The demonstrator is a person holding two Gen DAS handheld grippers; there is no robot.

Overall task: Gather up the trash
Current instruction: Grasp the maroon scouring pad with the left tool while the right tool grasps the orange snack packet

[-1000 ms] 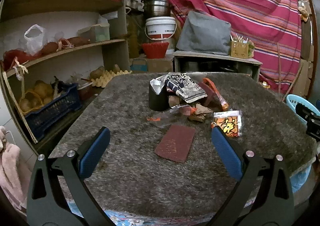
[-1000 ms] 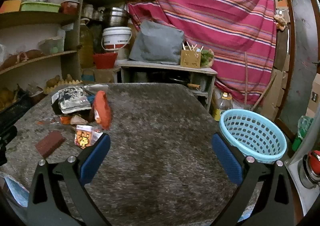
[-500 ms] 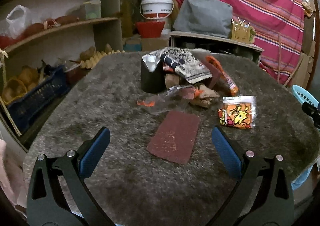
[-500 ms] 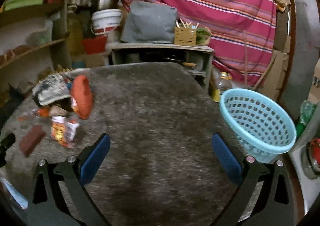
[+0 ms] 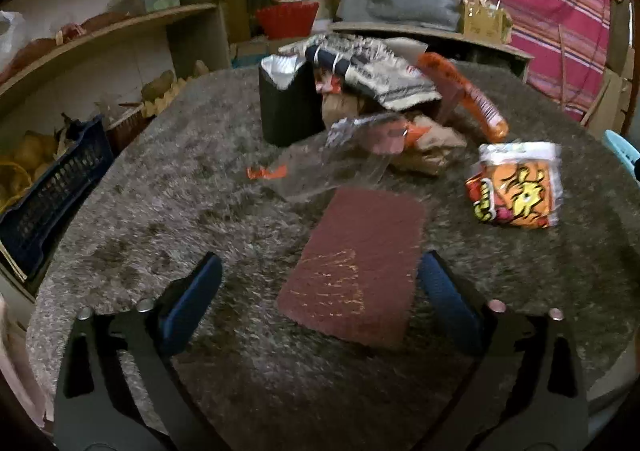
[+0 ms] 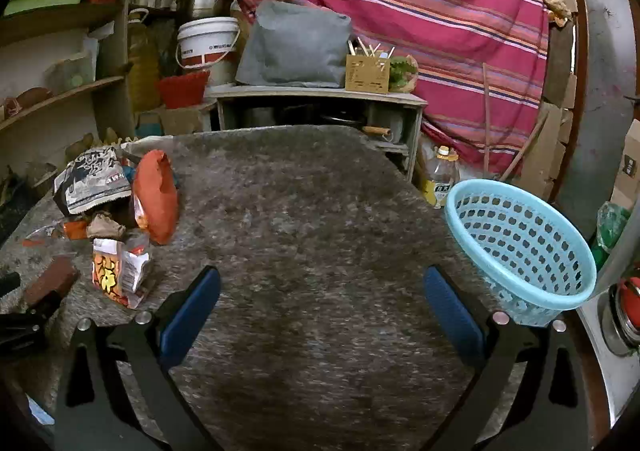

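A pile of trash lies on the grey carpeted table (image 5: 160,219): a flat maroon pad (image 5: 356,267), an orange snack packet (image 5: 516,191), a clear plastic wrapper (image 5: 332,167), a black cup (image 5: 286,99), a printed bag (image 5: 372,71) and a red-orange wrapper (image 5: 472,95). My left gripper (image 5: 320,291) is open, its fingers on either side of the maroon pad's near end, just above the table. My right gripper (image 6: 320,299) is open and empty over the bare table middle. A light blue basket (image 6: 520,247) stands at the table's right edge. The trash pile (image 6: 116,211) is at its left.
Wooden shelves (image 5: 104,31) with bags and a dark blue crate (image 5: 52,187) stand left of the table. A low bench with a grey cushion (image 6: 296,43), a white bucket (image 6: 208,43) and a striped red curtain (image 6: 420,3) are behind.
My left gripper has moved forward and down towards the maroon pad, which now lies between its fingers. My right gripper has shifted slightly; the basket looks nearer.
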